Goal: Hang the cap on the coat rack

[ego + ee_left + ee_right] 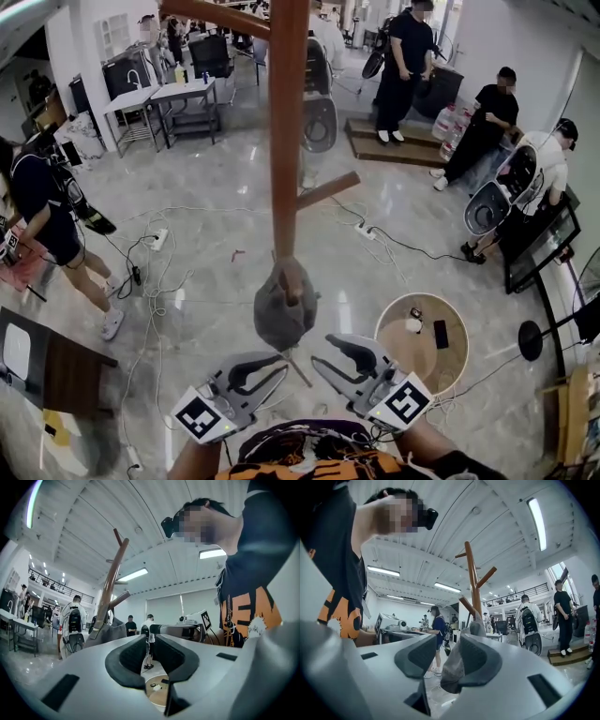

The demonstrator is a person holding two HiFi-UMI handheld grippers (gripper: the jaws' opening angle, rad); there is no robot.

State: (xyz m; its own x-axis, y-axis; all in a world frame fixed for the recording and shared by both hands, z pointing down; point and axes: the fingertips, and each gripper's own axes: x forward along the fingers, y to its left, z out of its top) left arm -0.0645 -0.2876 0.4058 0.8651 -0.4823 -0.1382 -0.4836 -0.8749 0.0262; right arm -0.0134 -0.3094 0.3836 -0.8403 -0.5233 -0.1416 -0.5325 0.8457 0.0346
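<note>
Just ahead of both claws, the grey cap (284, 317) is hanging limp on a low peg (292, 281) of the coat rack (287, 141). It is looking light and floppy, best pinched at the brim. The left claw (279, 372) is sitting barely parted and the right claw (321, 356) is gaping wider, both gripping nothing.

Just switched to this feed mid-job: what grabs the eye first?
A tall brown wooden coat rack fills the centre of the head view, with a grey fabric cap hanging on a low peg. Just below, the left gripper and right gripper point toward the cap, both empty. A round wooden side table stands to the right.
</note>
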